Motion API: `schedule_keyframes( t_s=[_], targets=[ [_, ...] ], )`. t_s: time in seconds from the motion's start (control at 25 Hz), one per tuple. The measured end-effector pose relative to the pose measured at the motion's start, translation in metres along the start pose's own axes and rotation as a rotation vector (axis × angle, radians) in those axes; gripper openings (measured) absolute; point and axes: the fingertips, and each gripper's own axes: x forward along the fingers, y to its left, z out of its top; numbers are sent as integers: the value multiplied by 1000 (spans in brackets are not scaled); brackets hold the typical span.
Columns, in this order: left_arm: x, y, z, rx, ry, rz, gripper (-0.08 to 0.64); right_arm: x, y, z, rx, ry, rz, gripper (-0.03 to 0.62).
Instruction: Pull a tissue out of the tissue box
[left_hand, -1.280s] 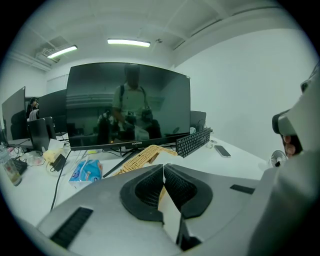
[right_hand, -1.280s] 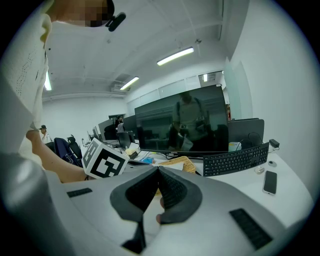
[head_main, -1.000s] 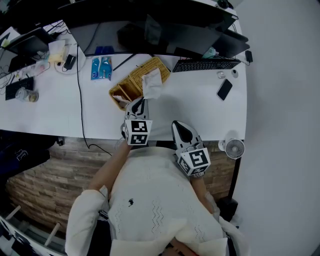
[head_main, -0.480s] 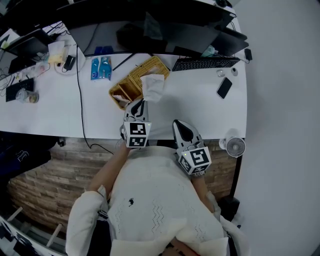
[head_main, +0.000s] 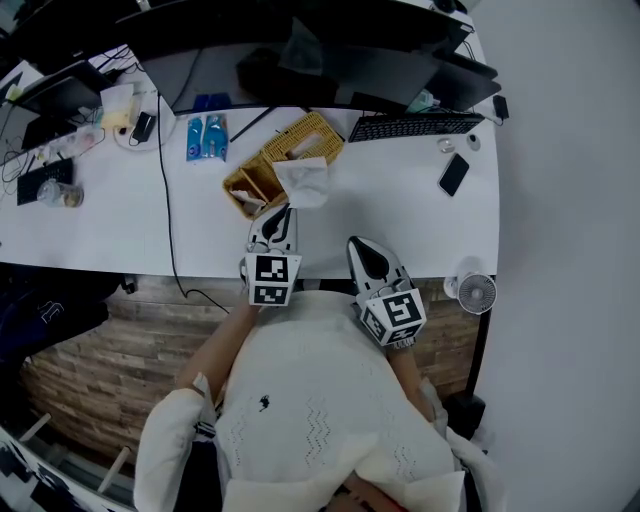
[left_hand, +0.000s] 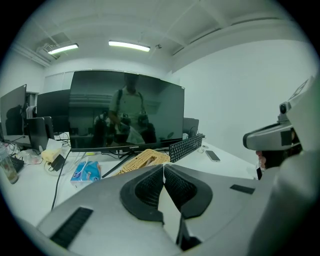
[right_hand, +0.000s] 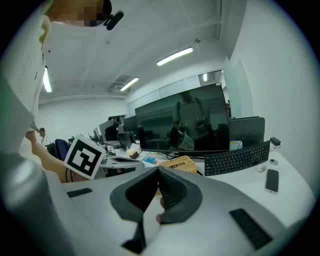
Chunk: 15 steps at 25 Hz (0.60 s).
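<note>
Left tongs (head_main: 284, 210) closed, tissue (head_main: 300, 185) seemingly pinched at tips; right tongs (head_main: 362, 246) closed, well clear.

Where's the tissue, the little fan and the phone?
tissue (head_main: 301, 184), head view, middle of the white sheet.
fan (head_main: 470, 293), head view, centre of its round grille.
phone (head_main: 453, 174), head view, middle of its dark face.

Two grippers, left gripper (head_main: 283, 212) and right gripper (head_main: 358, 246); one wicker tissue box (head_main: 308, 130); one tissue (head_main: 303, 182); one black keyboard (head_main: 415, 126); one phone (head_main: 452, 175); one desk fan (head_main: 470, 293); one large monitor (left_hand: 127, 110); apparently two blue packets (head_main: 196, 138), too small in the head view for certainty.
</note>
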Motion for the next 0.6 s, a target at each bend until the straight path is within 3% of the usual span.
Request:
schedule_keyframes(
  t_s=[0.6],
  targets=[
    [-33, 1, 16, 10, -68, -9, 14, 8, 1, 0, 3, 5, 17, 2]
  ],
)
